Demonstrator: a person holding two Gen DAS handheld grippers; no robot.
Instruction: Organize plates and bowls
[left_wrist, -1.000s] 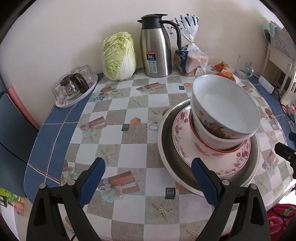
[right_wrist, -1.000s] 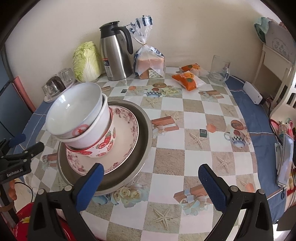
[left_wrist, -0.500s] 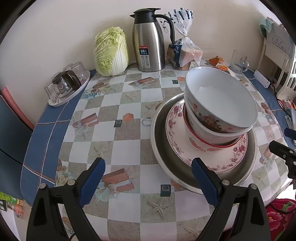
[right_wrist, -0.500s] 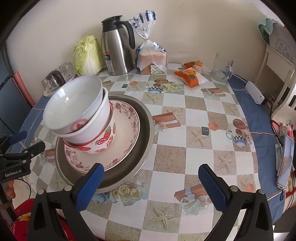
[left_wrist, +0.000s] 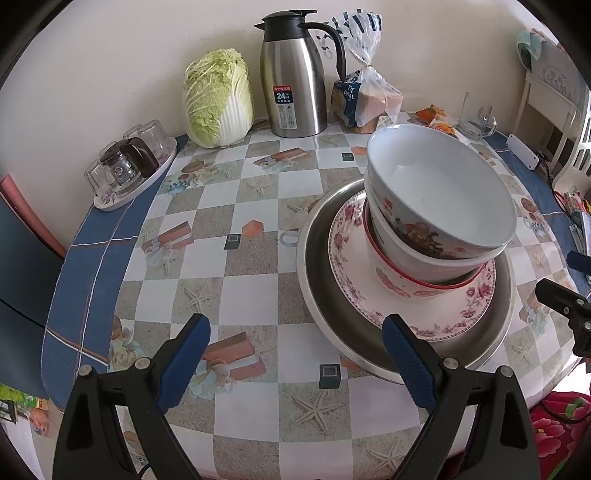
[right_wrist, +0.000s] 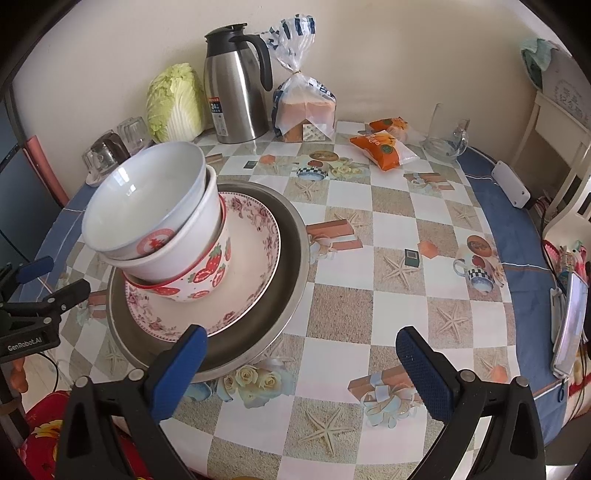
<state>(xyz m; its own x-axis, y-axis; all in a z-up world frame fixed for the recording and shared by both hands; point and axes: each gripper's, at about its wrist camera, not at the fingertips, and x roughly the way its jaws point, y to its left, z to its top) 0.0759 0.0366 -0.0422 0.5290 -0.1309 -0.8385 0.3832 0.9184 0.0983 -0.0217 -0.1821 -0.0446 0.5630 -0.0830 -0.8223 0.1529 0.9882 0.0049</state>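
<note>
Your left claw (left_wrist: 295, 354) is spread wide and grasps nothing, hanging over the near edge of the table (left_wrist: 207, 258) just left of the stack; your right claw (right_wrist: 299, 365) is likewise released, with its left blue pad over the near rim of the metal basin (right_wrist: 273, 332).

That basin is a shallow, round, dull steel dish. Inside it lies a glazed floral plate (left_wrist: 458, 314) with a pink flower border. On the plate stand three nested ceramic bowls: a strawberry bowl (right_wrist: 210, 273) with a red rim at the bottom, a plain white bowl (right_wrist: 192, 236) in it, and on top a white bowl with a flower print (left_wrist: 443, 192), smooth and glossy inside. The upper two bowls sit tilted, leaning away from the basin's centre. Most of the two lower bowls is hidden by the ones nested in them.

Beyond, on the glossy checked tablecloth, you have a ribbed cabbage (left_wrist: 218, 99), a brushed-steel thermos jug (left_wrist: 291, 85), a bagged loaf (right_wrist: 306, 107), orange snack packets (right_wrist: 380, 147) and a clear glass mug (right_wrist: 447, 136). A tray of upturned glasses (left_wrist: 129, 166) sits at the far left edge. Your other claw shows only partly at each picture's side edge.
</note>
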